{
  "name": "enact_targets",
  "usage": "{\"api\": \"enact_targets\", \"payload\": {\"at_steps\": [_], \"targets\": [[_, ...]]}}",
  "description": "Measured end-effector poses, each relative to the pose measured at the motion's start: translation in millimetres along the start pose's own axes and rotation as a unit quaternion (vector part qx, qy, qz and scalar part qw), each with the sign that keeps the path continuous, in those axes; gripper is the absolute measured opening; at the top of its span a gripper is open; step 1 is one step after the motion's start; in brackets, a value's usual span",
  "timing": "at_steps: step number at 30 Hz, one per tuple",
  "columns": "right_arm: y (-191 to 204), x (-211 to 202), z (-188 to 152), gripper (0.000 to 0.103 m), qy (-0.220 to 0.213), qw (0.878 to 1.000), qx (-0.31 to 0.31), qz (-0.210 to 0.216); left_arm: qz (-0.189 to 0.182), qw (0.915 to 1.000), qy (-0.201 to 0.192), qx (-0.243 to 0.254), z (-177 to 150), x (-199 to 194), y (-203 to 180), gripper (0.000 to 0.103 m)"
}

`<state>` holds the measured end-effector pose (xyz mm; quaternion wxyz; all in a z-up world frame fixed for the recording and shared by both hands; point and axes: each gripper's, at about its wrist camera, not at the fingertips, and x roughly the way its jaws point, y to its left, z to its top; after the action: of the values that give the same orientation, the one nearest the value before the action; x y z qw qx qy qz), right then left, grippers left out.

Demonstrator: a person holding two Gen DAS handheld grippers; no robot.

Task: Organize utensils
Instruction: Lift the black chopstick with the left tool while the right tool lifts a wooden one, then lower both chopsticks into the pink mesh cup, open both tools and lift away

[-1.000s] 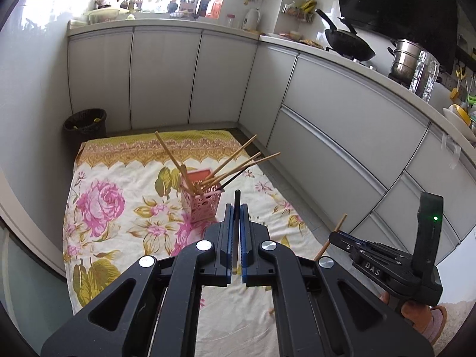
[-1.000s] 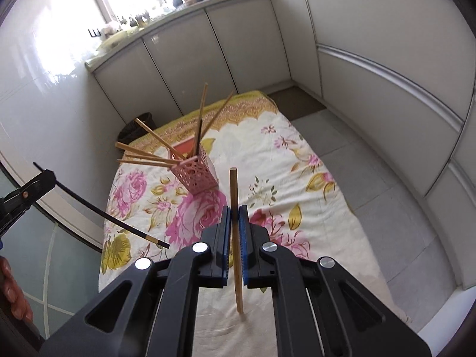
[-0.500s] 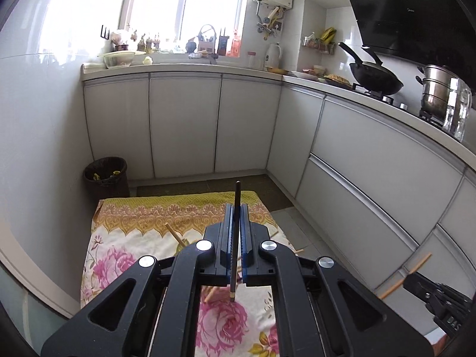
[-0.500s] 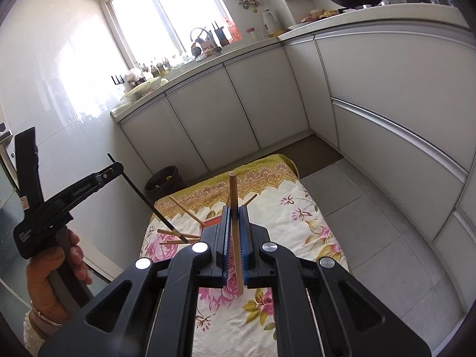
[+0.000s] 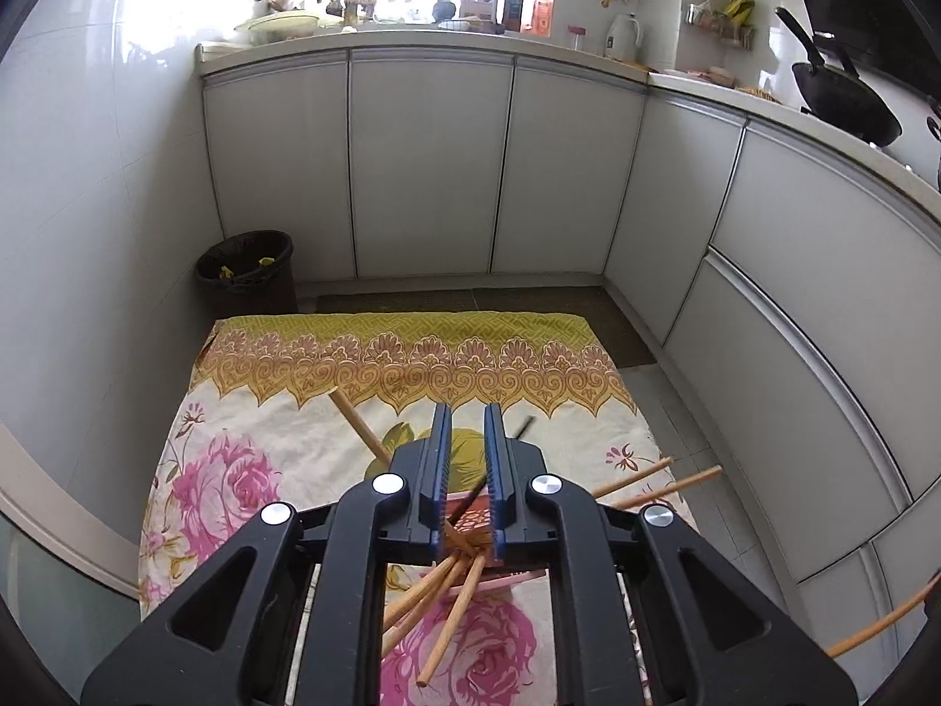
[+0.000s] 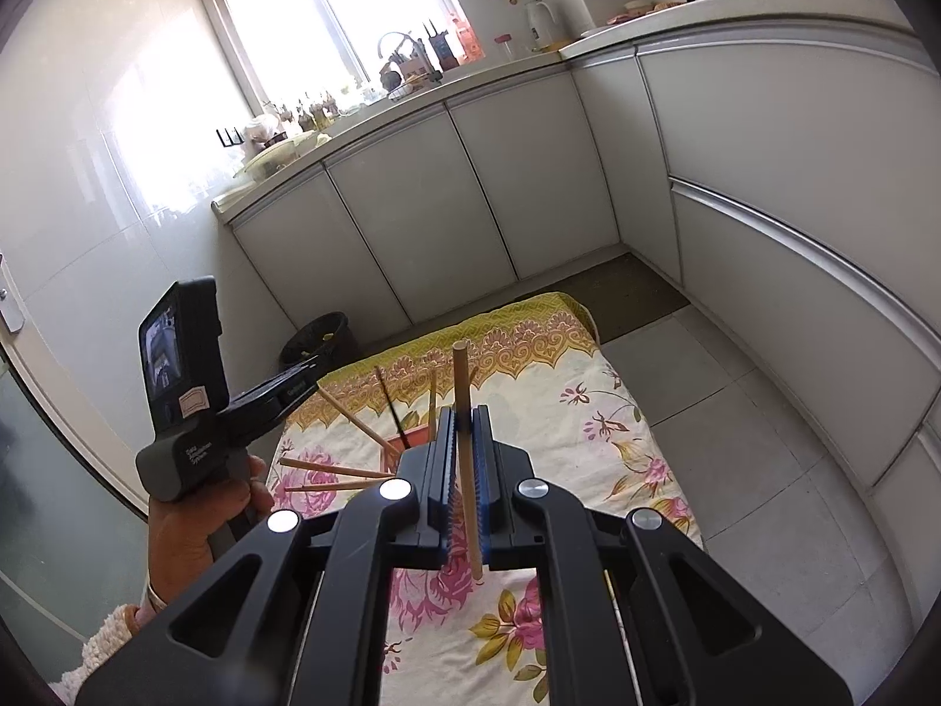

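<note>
In the left wrist view my left gripper (image 5: 467, 415) hangs right over the pink holder (image 5: 470, 520). Its jaws are opening. A black chopstick (image 5: 473, 497) leans across the gap below them, and neither pad presses on it. Several wooden chopsticks (image 5: 450, 618) fan out of the holder. In the right wrist view my right gripper (image 6: 464, 412) is shut on an upright wooden chopstick (image 6: 461, 388). The black chopstick (image 6: 391, 406) stands in the holder (image 6: 406, 444), apart from the left gripper (image 6: 312, 368) held at the left.
The holder stands on a floral cloth (image 5: 235, 470) spread over the floor. A black waste bin (image 5: 247, 270) sits in the far left corner. White cabinets (image 5: 429, 165) line the back and right. A person's hand (image 6: 194, 523) grips the left tool.
The left gripper swung over the holder and tipped down; its jaws parted and the black chopstick now rests in the holder. The right gripper rose, still holding its wooden chopstick.
</note>
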<state>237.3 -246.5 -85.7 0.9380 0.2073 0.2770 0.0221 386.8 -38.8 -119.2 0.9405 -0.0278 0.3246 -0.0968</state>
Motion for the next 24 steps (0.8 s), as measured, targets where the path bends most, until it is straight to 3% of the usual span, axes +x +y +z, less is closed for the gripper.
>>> {"api": "enact_targets", "payload": {"at_steps": [3,7,15,19,24], "targets": [[10.9,1.1,6.1,0.006,-0.011,1.000,0.000,0.014,-0.023,0.9991,-0.022,-0.026,-4.8,-30.1,15.8,0.015],[38.2,3.0,21.7,0.006,-0.041,0.999,-0.010,0.031,-0.023,0.9979,-0.045,-0.041,-12.5,-66.7,32.8,0.018],[86.9,47.5,49.2,0.006,-0.094,0.995,-0.039,0.026,0.026,0.9958,-0.068,-0.056,-32.2,-97.7,77.0,0.023],[91.5,87.0,42.5,0.006,-0.092,0.995,-0.047,0.010,0.046,0.9940,-0.071,-0.070,-38.1,-95.9,99.2,0.023],[88.0,140.7,7.0,0.008,-0.066,0.995,-0.068,-0.008,0.059,0.9933,-0.059,-0.080,-48.1,-84.0,115.6,0.026]]}}
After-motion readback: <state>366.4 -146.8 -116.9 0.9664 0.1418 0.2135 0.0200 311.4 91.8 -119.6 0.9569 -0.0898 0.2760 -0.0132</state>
